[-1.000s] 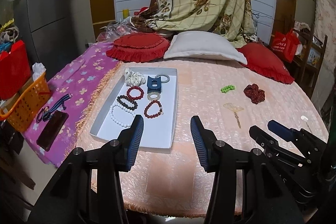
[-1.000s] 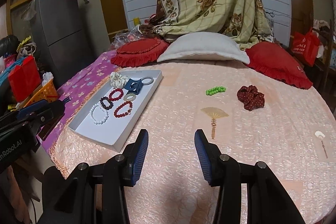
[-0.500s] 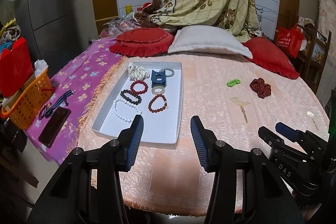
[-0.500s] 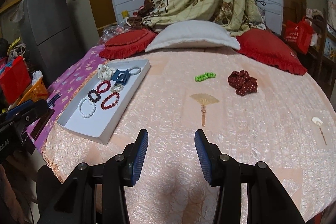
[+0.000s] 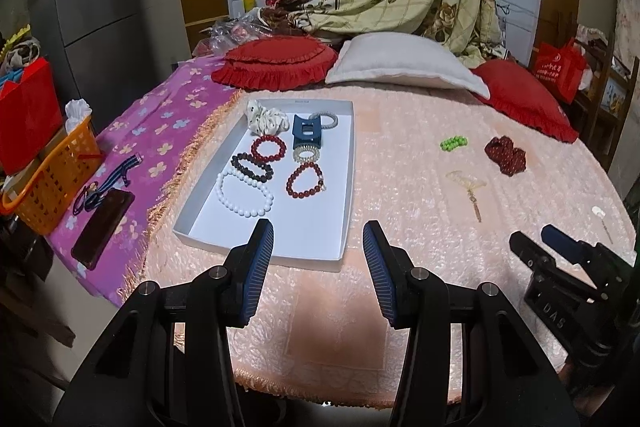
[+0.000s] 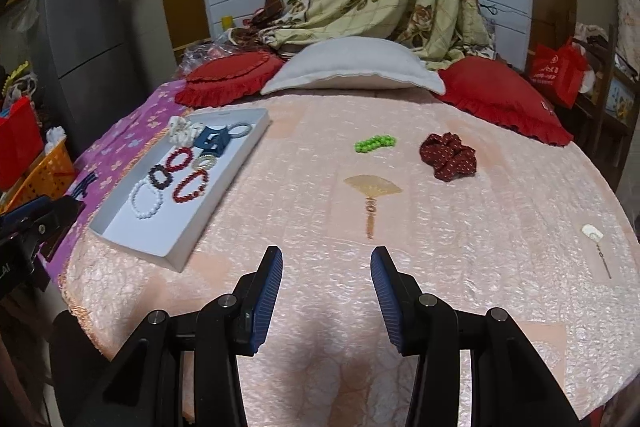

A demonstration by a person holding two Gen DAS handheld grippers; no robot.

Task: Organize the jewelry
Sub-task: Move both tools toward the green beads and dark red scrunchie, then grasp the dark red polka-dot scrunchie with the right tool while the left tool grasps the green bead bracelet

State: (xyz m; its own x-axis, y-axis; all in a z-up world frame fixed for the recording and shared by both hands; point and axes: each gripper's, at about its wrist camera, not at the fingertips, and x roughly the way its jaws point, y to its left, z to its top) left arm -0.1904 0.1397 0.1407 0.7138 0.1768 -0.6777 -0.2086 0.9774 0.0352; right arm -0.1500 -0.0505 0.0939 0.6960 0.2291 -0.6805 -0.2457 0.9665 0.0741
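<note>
A white tray (image 5: 344, 187) (image 6: 224, 191) on the pink bedspread holds several bead bracelets, a white scrunchie (image 5: 266, 119), a blue claw clip (image 5: 306, 135) and coil hair ties. Loose on the spread to its right lie a green bead bracelet (image 6: 374, 143) (image 5: 453, 143), a dark red scrunchie (image 6: 448, 157) (image 5: 505, 155), a fan-shaped hairpin (image 6: 372, 193) (image 5: 468, 185) and a white-headed hairpin (image 6: 596, 239) (image 5: 601, 217). My left gripper (image 5: 318, 255) hangs open over the tray's near edge, nothing between its fingers. My right gripper (image 6: 326, 279) is open and empty, short of the fan hairpin.
Two red cushions (image 5: 276, 61) (image 6: 500, 99) and a white pillow (image 6: 352, 69) line the far side under a draped floral blanket. Left of the tray a purple flowered cloth (image 5: 160, 131) carries a phone (image 5: 102, 223) and a lanyard. An orange basket (image 5: 52, 171) stands beyond the bed's left edge.
Both views have tilted slightly downward, so the tray and the loose jewellery sit a little lower and nearer in view. Both grippers stay at the same opening with nothing in them.
</note>
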